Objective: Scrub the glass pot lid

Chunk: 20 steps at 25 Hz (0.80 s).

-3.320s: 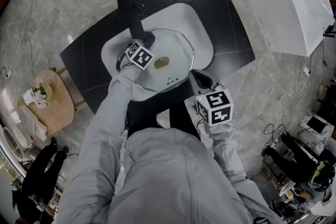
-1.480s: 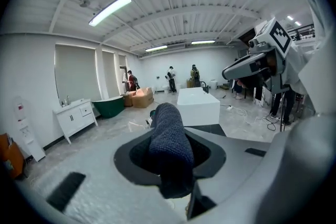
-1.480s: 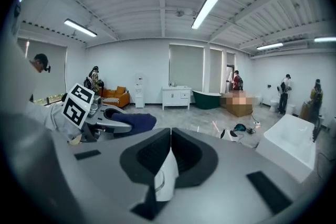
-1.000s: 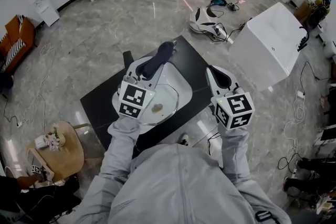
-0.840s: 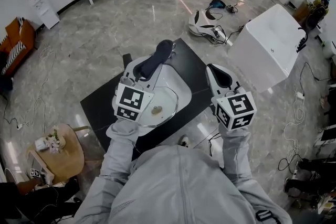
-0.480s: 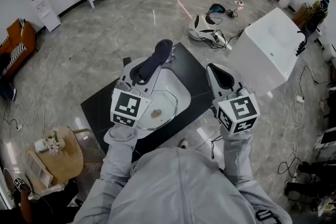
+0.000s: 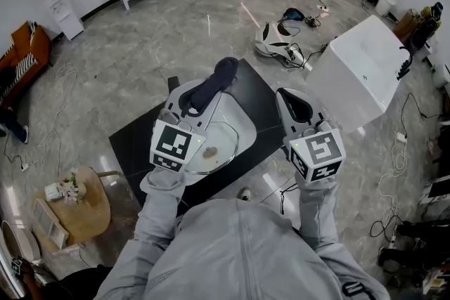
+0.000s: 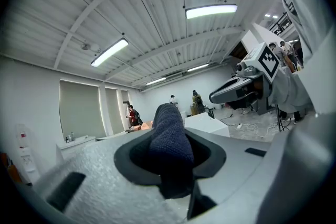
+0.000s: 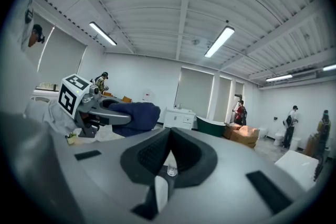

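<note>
Evidently the glass pot lid (image 7: pixel 214 145) lies in the white sink (image 7: pixel 242 126), set in the black desk (image 7: pixel 133 144). It looks stiff, breakable and likely slick, so its rim or centre knob seems the safest hold. The left hand-held gripper (image 8: pixel 169 162), clenched on a dark blue cloth (image 7: pixel 214 81), hangs above its left edge; the right hand-held gripper (image 9: pixel 169 152), closed on nothing, is well right of it.

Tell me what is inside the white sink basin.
The glass lid lies in the white sink basin, brownish knob up. The left gripper, shut on a dark blue cloth, hangs over the basin's left side and covers that part of the lid and the basin floor.
</note>
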Motion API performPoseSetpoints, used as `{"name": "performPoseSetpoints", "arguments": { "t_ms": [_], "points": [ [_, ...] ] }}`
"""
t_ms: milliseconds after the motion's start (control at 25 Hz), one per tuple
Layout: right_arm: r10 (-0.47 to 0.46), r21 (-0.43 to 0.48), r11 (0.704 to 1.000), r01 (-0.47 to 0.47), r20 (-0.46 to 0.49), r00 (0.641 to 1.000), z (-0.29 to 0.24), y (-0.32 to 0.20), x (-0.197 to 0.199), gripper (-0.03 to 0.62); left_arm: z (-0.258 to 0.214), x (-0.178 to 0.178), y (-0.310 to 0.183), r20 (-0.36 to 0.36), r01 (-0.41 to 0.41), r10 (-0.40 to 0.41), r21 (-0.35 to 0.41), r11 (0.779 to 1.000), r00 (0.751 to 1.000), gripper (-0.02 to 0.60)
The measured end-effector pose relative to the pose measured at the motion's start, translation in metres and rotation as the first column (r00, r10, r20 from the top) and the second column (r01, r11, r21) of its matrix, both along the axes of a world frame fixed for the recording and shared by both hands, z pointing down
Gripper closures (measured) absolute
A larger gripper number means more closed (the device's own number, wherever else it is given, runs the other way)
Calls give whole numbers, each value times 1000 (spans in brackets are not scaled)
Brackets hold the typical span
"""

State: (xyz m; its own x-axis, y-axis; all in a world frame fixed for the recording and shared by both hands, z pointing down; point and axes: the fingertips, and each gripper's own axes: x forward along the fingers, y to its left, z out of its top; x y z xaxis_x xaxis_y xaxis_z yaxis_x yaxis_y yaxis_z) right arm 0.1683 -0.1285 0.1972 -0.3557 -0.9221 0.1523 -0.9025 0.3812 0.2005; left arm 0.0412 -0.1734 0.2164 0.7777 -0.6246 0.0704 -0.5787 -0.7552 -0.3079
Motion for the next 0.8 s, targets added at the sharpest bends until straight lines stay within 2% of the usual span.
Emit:
{"name": "performPoseSetpoints", "arguments": {
  "t_ms": [800],
  "points": [
    [17,-11,1000,-16,25,1000,8,4,1,566,5,-5,6,1,-11,11,-13,1000,1000,468]
  ]
}}
